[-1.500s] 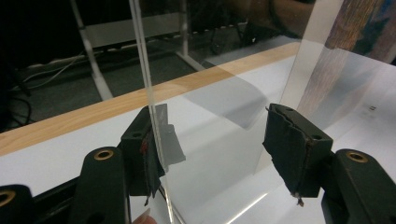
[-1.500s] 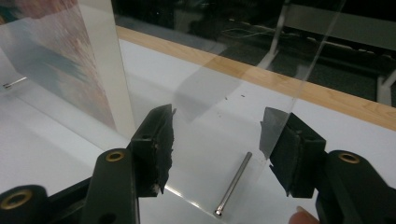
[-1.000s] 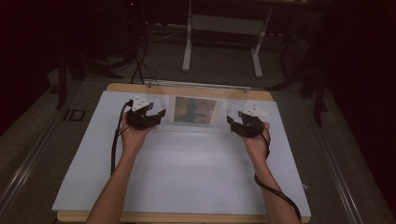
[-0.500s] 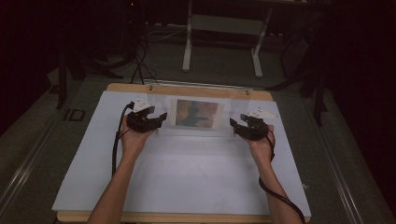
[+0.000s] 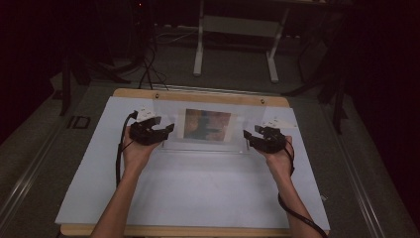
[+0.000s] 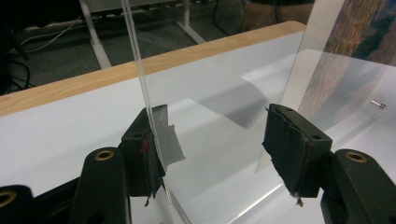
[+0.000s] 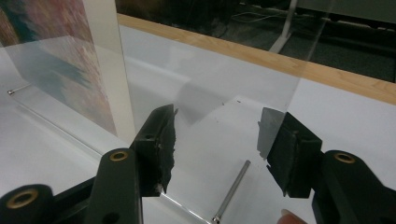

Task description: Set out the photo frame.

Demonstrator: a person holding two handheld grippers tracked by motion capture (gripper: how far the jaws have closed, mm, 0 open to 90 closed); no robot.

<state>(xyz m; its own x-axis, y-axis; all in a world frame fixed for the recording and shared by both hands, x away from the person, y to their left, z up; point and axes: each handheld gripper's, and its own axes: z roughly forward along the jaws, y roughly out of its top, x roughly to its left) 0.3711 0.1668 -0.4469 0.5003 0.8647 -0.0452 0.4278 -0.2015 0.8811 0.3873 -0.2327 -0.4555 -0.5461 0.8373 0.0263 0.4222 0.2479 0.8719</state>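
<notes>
A clear acrylic panel (image 5: 171,119) with a coloured picture (image 5: 208,124) in its middle stands nearly upright on the white table cover. My left gripper (image 5: 166,133) is at its left end and my right gripper (image 5: 248,140) at its right end. In the left gripper view the panel (image 6: 210,93) runs slantwise between the wide-apart jaws of my left gripper (image 6: 217,149). Its edge lies against the left pad. In the right gripper view the panel (image 7: 210,84) crosses the jaws of my right gripper (image 7: 219,144) the same way, its edge by the right pad.
A thin metal pin (image 7: 231,191) lies on the white cover below the right jaws. Another pin (image 6: 378,105) lies near the picture. The board's wooden rim (image 5: 198,95) runs just behind the panel. Beyond it are a stand's legs (image 5: 200,39) and floor cables (image 5: 148,69).
Both hands have drawn a little toward the near side of the table, and the panel has come with them. It now stands taller.
</notes>
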